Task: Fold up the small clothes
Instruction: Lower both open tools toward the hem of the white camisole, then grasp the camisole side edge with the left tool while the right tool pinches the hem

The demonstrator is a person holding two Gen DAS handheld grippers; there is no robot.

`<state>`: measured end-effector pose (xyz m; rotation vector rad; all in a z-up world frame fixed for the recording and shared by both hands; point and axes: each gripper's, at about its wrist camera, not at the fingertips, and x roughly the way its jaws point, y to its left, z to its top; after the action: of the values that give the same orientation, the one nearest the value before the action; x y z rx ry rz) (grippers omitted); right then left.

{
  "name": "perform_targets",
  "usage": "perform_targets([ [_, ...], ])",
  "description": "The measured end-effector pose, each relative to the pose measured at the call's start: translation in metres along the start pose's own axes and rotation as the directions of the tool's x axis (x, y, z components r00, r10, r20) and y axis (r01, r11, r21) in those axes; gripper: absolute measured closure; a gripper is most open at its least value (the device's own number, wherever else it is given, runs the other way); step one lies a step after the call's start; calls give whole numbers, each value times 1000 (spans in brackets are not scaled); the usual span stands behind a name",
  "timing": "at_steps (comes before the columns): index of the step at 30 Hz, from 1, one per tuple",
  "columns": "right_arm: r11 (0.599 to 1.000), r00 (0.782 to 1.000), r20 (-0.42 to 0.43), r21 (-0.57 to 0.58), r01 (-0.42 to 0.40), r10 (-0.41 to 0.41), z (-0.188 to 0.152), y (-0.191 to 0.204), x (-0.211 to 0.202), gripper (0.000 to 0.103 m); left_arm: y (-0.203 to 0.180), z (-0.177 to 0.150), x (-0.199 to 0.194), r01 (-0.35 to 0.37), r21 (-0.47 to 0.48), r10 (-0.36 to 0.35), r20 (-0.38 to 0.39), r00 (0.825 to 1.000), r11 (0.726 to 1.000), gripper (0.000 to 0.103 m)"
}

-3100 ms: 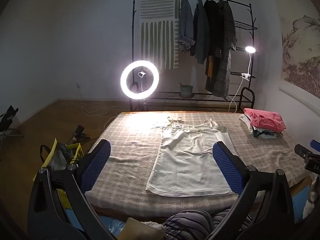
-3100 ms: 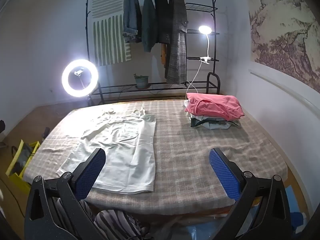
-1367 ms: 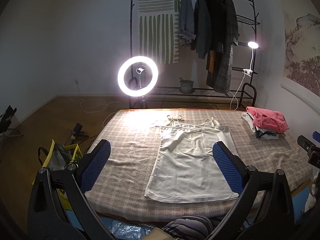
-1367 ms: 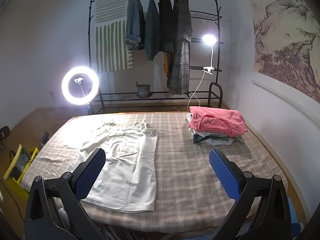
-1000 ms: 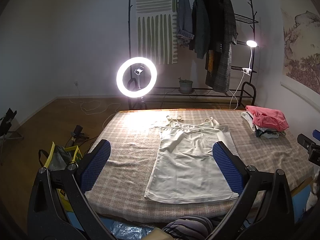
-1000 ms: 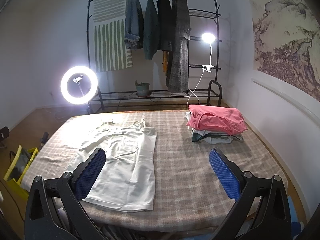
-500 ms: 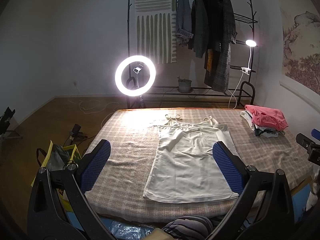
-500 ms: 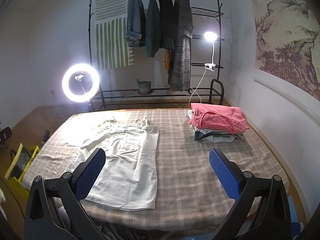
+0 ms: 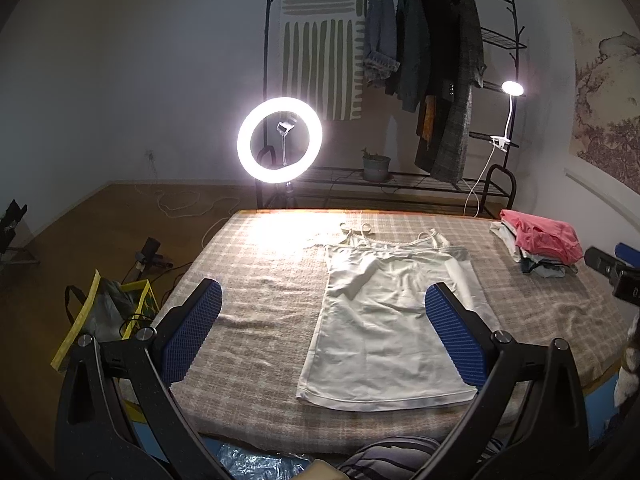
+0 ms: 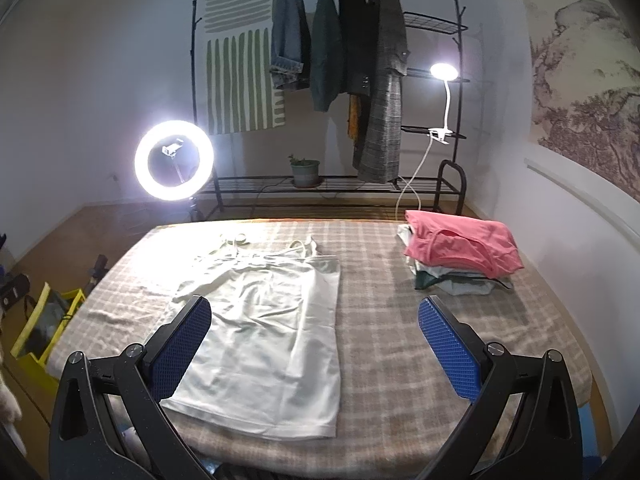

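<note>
A white strappy camisole [image 9: 384,320] lies flat on the plaid-covered table [image 9: 260,280], straps toward the far edge; it also shows in the right wrist view [image 10: 264,332]. My left gripper [image 9: 324,320] is open and empty, held above the near edge over the camisole's left side. My right gripper [image 10: 316,328] is open and empty, above the near edge just right of the camisole. A stack of folded clothes with a pink top [image 10: 460,252] sits at the far right of the table [image 10: 380,280]; it shows in the left wrist view too [image 9: 540,244].
A lit ring light [image 9: 280,144] stands behind the table's far left corner. A clothes rack [image 10: 340,60] with hanging jackets and a clip lamp [image 10: 442,72] lines the back wall. A yellow bag [image 9: 100,316] sits on the floor at left.
Both grippers have drifted only slightly above the near edge of the table and stay open. The camisole and the stack have not moved.
</note>
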<state>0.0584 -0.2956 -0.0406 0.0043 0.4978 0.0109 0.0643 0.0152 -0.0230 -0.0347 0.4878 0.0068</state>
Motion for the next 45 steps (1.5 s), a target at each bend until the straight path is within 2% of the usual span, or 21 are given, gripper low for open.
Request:
perform_targets([
  [5,998,999,-21,-55,-27,26,13,19,30,0,20,-15,34,19,-10,-19,-51,999,1000,6],
  [9,993,996,-46,-94,-75,71,28,35,61,0,39,-31,68,58,-52,-64,-121,991,997,15],
  [14,980,982,-120,-121,-160,145,41,60,112,2,57,-61,119,140,-148,-173,-245,954,979,30],
  [17,968,959,-196,-105,-228,205,45,80,152,9,62,-84,143,157,-200,-214,-306,928,967,40],
  [20,956,935,-252,-92,-278,248,47,100,183,17,67,-105,162,166,-246,-247,-349,904,955,41],
  [24,937,896,-315,-45,-345,315,50,129,227,19,70,-124,179,156,-275,-259,-392,883,949,41],
  [26,929,874,-346,-15,-370,342,49,140,248,27,70,-132,187,151,-280,-260,-409,875,948,41],
  [29,917,839,-399,12,-399,370,46,164,283,33,69,-139,195,149,-284,-263,-425,866,947,41],
  [33,904,796,-463,29,-427,390,39,193,323,35,64,-144,205,160,-274,-271,-436,858,948,54],
  [35,904,782,-492,23,-427,382,35,208,344,42,61,-146,209,174,-264,-279,-441,853,949,63],
  [42,915,759,-562,-10,-403,328,22,244,399,47,53,-148,215,200,-232,-286,-438,852,952,94],
  [45,923,746,-601,-37,-383,286,14,257,420,54,54,-148,217,225,-260,-322,-430,843,939,97],
])
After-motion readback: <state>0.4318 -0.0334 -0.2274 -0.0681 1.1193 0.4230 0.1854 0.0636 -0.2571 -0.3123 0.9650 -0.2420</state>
